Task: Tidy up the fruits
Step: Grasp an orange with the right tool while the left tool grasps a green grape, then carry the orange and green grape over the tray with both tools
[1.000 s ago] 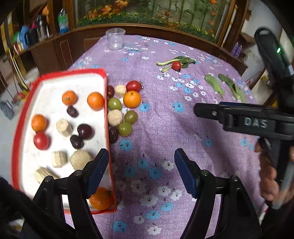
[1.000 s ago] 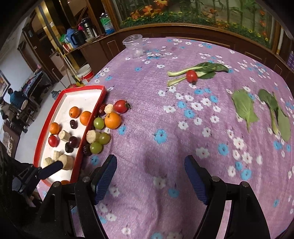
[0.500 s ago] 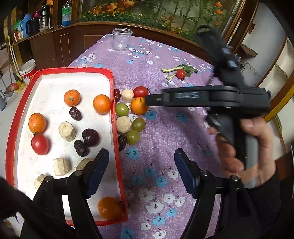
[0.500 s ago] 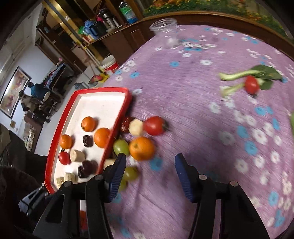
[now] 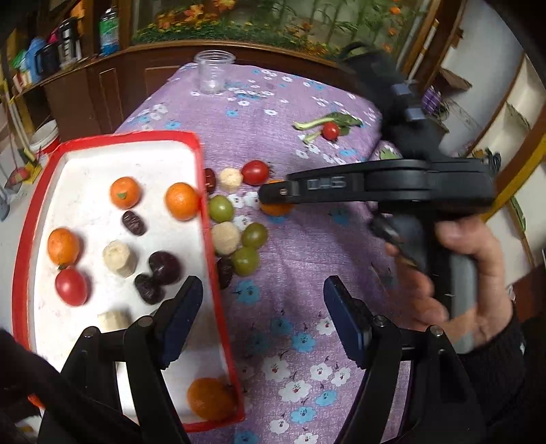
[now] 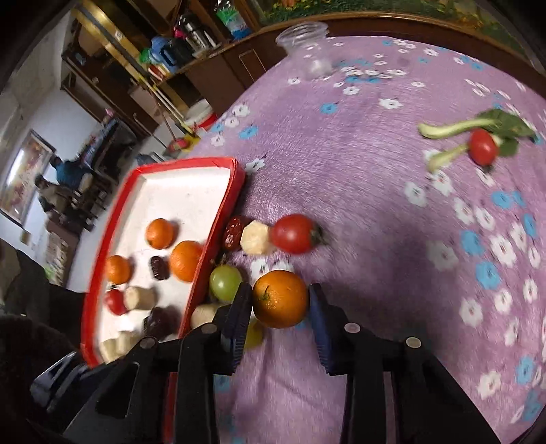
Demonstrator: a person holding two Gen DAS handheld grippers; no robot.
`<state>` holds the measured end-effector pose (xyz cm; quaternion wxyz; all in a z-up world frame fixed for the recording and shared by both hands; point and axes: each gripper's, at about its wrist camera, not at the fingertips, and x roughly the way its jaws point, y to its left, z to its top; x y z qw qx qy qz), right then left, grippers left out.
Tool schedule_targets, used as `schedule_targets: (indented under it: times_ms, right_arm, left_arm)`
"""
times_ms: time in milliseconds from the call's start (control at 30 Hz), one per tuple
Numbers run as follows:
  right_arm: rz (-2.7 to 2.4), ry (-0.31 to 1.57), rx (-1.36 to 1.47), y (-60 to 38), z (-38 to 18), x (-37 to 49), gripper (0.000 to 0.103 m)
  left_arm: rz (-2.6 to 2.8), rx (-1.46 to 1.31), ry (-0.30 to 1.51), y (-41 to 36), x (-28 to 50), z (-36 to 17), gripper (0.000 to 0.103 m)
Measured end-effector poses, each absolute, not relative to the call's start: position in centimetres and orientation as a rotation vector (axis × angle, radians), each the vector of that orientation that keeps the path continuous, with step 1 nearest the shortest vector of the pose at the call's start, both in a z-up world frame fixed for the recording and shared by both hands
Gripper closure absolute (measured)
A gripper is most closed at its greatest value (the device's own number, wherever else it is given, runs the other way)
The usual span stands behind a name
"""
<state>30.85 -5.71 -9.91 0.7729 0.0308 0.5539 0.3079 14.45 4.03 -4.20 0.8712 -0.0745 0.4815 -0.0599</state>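
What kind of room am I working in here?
Most likely a home living or dining room. A table with a purple floral cloth stands by dark wood cabinets crowded with bottles and kettles. A framed picture hangs on the wall beyond, with people sitting nearby.

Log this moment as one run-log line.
right hand-held gripper: open around orange | left hand-held gripper: open, empty | tray: partly filled

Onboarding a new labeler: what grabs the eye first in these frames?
The right gripper with its fingers on either side of an orange on the purple tablecloth. Just left, the red-rimmed tray already holds oranges, tomatoes and dates, while the left gripper hangs open at its edge.
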Motion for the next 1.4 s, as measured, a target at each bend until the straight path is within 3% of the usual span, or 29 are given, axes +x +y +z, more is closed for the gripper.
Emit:
schedule_targets:
  times_ms: [400, 467, 667, 1133, 1400]
  right_arm:
    - [0.566, 1.120, 0.238, -14.7, -8.7, 29.5, 0.069]
    - [0.562, 1.113, 0.256, -15.2, -8.5, 29.4, 0.069]
    - [0.565, 1.100, 0.259, -15.7, -8.2, 29.0, 0.069]
    - [0.530, 1.063, 0.187, -15.2, -7.7, 28.2, 0.069]
    - [0.561, 1.048, 0.179, -14.8, -7.3, 27.6, 0.069]
  left_arm:
    - [-0.191, -0.004, 1.099, 1.7, 21.2, -6.7, 0.062]
    - [-0.179, 0.035, 1.118, 1.5, 21.9, -7.2, 0.073]
    - [-0.157, 0.156, 1.149, 1.2, 22.9, -8.2, 0.084]
    - [-0.123, 0.230, 1.144, 0.5, 22.5, -8.4, 0.086]
    - [-0.149, -0.003, 1.035, 2.2, 20.1, -6.2, 0.086]
